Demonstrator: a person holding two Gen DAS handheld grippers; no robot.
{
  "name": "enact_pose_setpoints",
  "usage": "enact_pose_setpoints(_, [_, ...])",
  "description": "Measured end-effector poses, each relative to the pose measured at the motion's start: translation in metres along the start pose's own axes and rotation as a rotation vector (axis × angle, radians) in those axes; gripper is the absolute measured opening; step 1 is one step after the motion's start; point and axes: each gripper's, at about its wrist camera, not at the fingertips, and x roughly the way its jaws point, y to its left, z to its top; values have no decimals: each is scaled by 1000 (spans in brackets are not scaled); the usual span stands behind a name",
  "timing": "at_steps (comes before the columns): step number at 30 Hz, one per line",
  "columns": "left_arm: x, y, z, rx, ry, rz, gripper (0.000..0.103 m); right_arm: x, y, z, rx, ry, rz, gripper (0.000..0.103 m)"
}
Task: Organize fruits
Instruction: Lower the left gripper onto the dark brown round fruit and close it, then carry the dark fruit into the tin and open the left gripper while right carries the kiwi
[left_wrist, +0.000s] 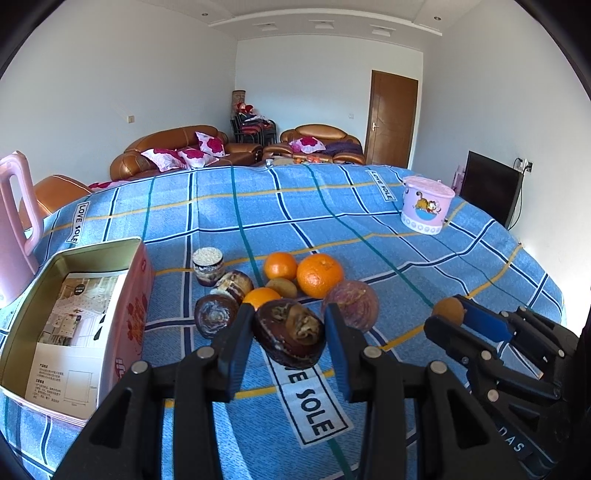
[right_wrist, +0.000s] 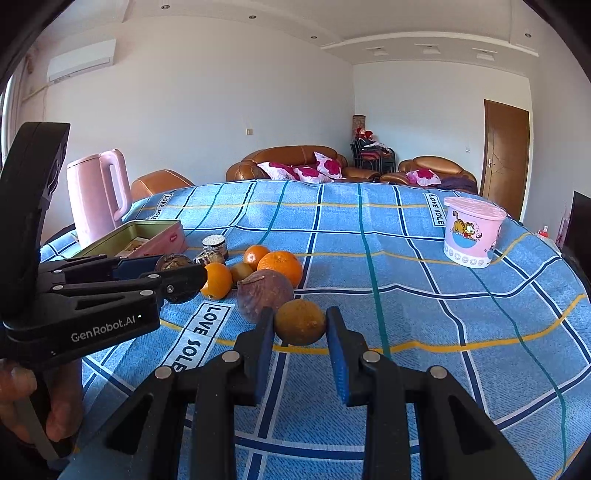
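Blue checked cloth (left_wrist: 406, 236), sofas (left_wrist: 173, 147) beyond — left gripper (left_wrist: 290, 325) clamps dried brown fruit (left_wrist: 291, 334), right gripper (right_wrist: 300, 325) clamps brownish round fruit (right_wrist: 300, 322).

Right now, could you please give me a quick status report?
Left gripper shut on dark wrinkled fruit. Right gripper shut on small brownish-orange fruit. Open pink tin box unobstructed.

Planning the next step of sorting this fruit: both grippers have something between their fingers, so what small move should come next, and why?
Probably lift the left gripper with its dark wrinkled fruit and carry it left to the open tin box. The fingers already clamp it, and the box stands close beside it. The right gripper holds a small brownish-orange fruit, farther from the box.
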Motion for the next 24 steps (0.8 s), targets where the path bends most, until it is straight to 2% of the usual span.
enact_pose_setpoints(9, [-7, 3, 0, -15, -40, 17, 40, -5, 1, -1, -10, -36, 3, 30])
enact_pose_setpoints(19, [-23, 3, -2, -7, -118, 65, 40, -14, 4, -3, -29, -92, 0, 30])
enact_pose_setpoints(24, [-27, 7, -4, 0, -120, 89, 40, -11, 5, -2, -37, -73, -7, 30])
